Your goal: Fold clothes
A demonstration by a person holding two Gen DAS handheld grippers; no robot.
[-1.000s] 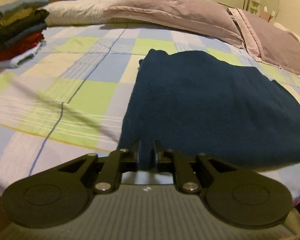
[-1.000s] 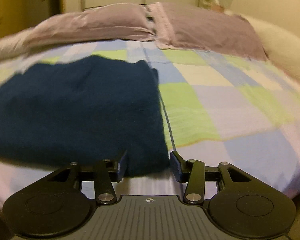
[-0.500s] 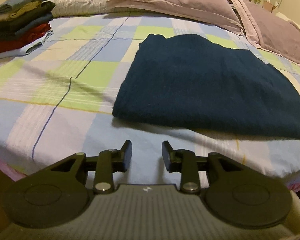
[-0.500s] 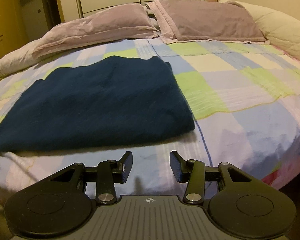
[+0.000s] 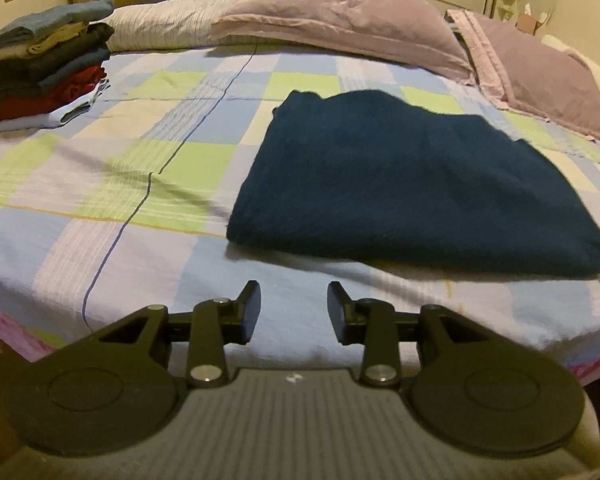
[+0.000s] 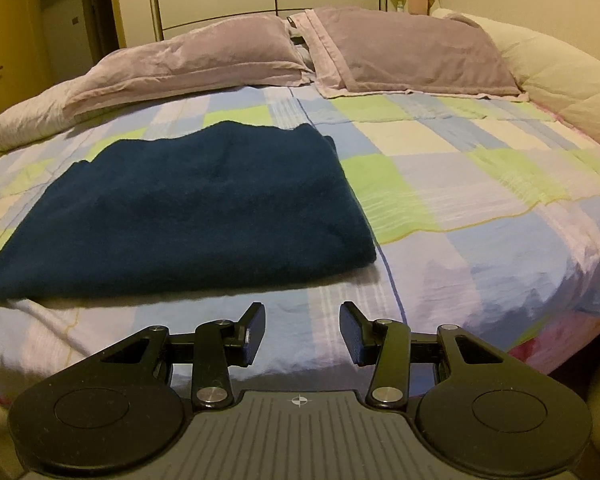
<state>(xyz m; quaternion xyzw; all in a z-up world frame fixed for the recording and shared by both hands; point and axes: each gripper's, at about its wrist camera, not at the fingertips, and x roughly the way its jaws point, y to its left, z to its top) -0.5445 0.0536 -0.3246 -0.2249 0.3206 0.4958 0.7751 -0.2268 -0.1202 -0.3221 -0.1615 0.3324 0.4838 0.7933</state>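
Bed (image 5: pixel 148 264): checked cover in lilac, green and blue; it bears every item listed below.
Navy garment (image 5: pixel 412 184): folded into a flat rectangle, lying on the cover near the foot edge; in the right wrist view (image 6: pixel 180 212) it sits left of centre.
Stack of folded clothes (image 5: pixel 44 68): far left corner of the bed, well apart from the navy garment; blue-grey, beige, dark, red and pale blue layers, one upon another.
Pillows (image 5: pixel 340 28): mauve, side by side along the head of the bed, beyond the garment.
Quilt (image 6: pixel 560 76): cream, along the right side of the bed.
Left gripper (image 5: pixel 294 312): jaws apart, nothing between them; over the foot edge, short of the garment's near left corner.
Right gripper (image 6: pixel 302 332): jaws apart and empty; short of the garment's near right corner, not touching it.
Change over the last second: the left jaws were then pressed together at the garment's near edge and the right fingers straddled its corner; both have since let go and drawn back, and the garment lies as it was released.
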